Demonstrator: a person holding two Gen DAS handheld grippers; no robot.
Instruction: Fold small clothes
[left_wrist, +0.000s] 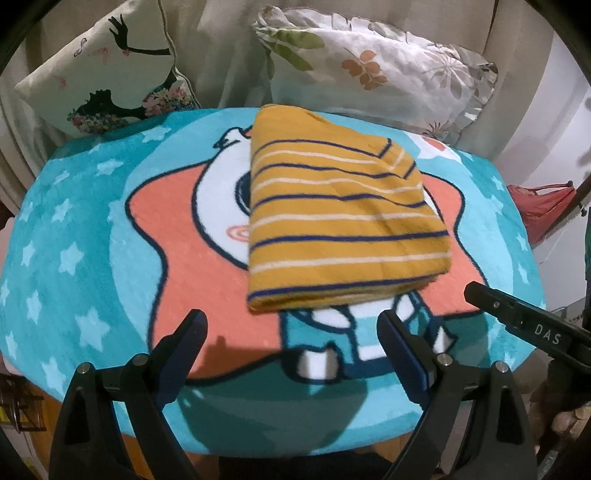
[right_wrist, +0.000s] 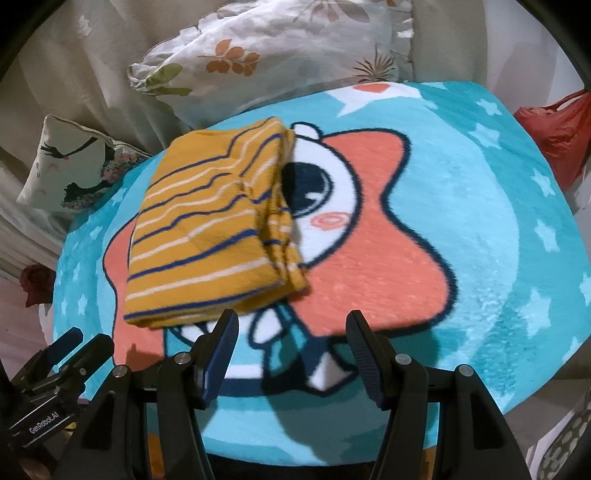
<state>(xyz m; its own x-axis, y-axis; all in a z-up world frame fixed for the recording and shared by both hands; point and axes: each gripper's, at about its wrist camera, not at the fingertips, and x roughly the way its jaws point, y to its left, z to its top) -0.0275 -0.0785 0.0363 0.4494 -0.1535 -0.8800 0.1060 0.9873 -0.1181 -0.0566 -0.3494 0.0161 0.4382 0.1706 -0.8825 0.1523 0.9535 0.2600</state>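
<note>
One striped garment (left_wrist: 332, 221), mustard with navy and white bands, lies folded in a compact stack on the cartoon blanket (left_wrist: 92, 258), near its middle. Left gripper (left_wrist: 291, 332) hovers just short of the near edge, jaws apart, holding nothing; right gripper (right_wrist: 291, 332) likewise apart and empty, beside the stack's near right corner. Fold looks finished; a good finish would be pressing the loose right-hand layers flush without dragging the stack. Count: one garment, two grippers, two pillows (left_wrist: 369, 66) behind, one red bag (left_wrist: 539, 206).
</note>
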